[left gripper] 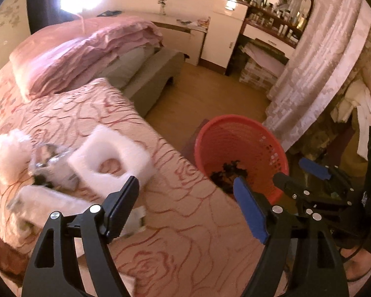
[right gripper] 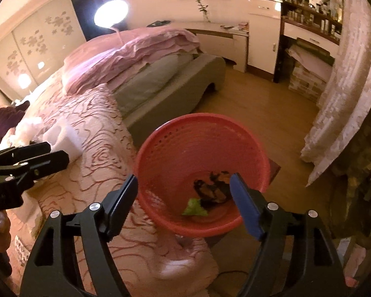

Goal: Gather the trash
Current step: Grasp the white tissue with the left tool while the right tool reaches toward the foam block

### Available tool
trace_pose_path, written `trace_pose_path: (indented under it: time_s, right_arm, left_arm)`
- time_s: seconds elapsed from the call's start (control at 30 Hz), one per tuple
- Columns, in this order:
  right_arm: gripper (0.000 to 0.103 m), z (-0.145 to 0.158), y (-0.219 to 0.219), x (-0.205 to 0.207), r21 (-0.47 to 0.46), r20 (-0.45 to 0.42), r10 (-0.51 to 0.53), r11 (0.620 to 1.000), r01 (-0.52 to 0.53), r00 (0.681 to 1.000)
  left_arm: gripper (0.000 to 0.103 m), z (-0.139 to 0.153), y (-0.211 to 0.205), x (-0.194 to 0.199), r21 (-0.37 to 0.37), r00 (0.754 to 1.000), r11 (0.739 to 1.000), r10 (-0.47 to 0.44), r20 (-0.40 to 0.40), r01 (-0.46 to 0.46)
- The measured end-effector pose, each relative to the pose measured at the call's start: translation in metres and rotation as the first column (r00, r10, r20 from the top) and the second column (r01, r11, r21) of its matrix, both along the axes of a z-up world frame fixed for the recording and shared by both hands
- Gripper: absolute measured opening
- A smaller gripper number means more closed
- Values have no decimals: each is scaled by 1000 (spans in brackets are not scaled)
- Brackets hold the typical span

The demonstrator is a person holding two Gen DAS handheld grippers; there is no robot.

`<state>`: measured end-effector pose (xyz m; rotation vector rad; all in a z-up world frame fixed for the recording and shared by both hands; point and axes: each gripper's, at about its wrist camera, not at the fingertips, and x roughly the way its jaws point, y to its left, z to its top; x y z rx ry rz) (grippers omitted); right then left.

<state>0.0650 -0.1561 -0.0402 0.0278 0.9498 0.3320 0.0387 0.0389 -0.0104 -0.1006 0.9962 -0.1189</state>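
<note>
Both tongs gape empty: the right tongs (right gripper: 184, 195) over the red basket (right gripper: 160, 133) beside the bed (right gripper: 91, 173), dark scraps (right gripper: 211, 189) inside. The left tongs (left gripper: 186, 198) hang over the bed, white foam (left gripper: 106, 153) lying further left.

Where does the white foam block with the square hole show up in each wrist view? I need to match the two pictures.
Left wrist: the white foam block lies on the bedspread, left of centre, just beyond the left gripper.
Right wrist: the block sits small at the left edge, partly hidden behind the other gripper's fingers.
Shared landmark: the red basket beside the bed.
</note>
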Motion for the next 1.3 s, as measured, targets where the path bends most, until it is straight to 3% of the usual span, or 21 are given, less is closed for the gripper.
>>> trace_pose_path:
  time_s: [0.27, 0.53, 0.8, 1.0, 1.03, 1.23, 1.3]
  right_arm:
    - [74, 2, 21, -11, 9, 0, 56, 998, -56, 998]
    - [74, 2, 44, -23, 22, -6, 133, 991, -132, 991]
    - [74, 1, 60, -32, 23, -12, 175, 984, -175, 984]
    - [74, 2, 64, -37, 20, -11, 191, 981, -190, 982]
    - [74, 2, 64, -37, 20, -12, 191, 981, -191, 981]
    - [74, -1, 70, -38, 13, -18, 210, 978, -210, 978]
    - [74, -1, 76, -39, 12, -14, 222, 975, -222, 975]
  left_arm:
    - [79, 15, 43, -39, 26, 995, 996, 88, 48, -89]
    - [81, 14, 87, -80, 8, 982, 983, 185, 38, -186]
    - [82, -22, 91, -100, -43, 977, 978, 203, -62, -205]
    - [80, -39, 90, -97, -57, 974, 975, 207, -89, -213]
    - [78, -41, 90, -97, -61, 974, 975, 208, -91, -214]
    - [43, -44, 92, -97, -47, 974, 975, 212, -74, -216]
    - [27, -44, 93, -96, -48, 974, 975, 214, -71, -217]
